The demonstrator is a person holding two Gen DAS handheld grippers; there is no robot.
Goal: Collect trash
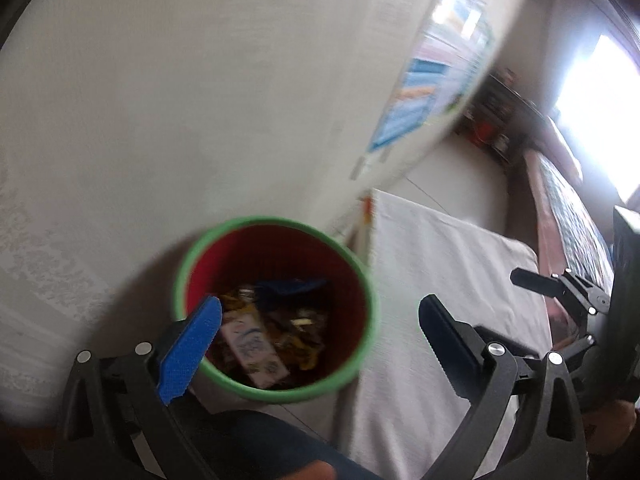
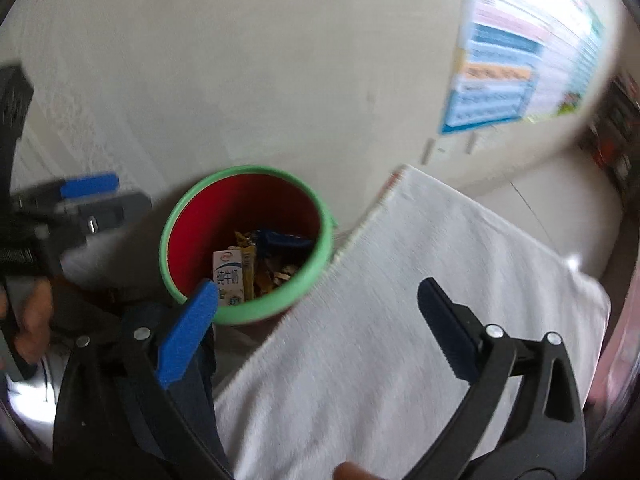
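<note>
Black ribbed arms with silver rivets frame both wrist views, each ending in one bright blue textured pad and one dark serrated pad. Both the left gripper (image 1: 320, 320) and the right gripper (image 2: 318, 312) stand spread wide with nothing between their pads. Just ahead of the left gripper's blue pad, and ahead and left of the right gripper's, sits a round bin (image 1: 362, 268) with a smooth green rim and a red inner wall. Trash lies at its bottom: a white milk carton (image 2: 229, 276) with blue print, crumpled yellow-brown wrappers (image 2: 276, 274) and something dark blue (image 2: 284, 240) whose shape is hard to make out. To the right of the bin, under each gripper's dark pad, lies a white woven cloth (image 2: 420, 280) with a straight edge. Beyond stands a pale wall with a blurred colourful poster (image 2: 504, 76). Motion smear softens most edges.
</note>
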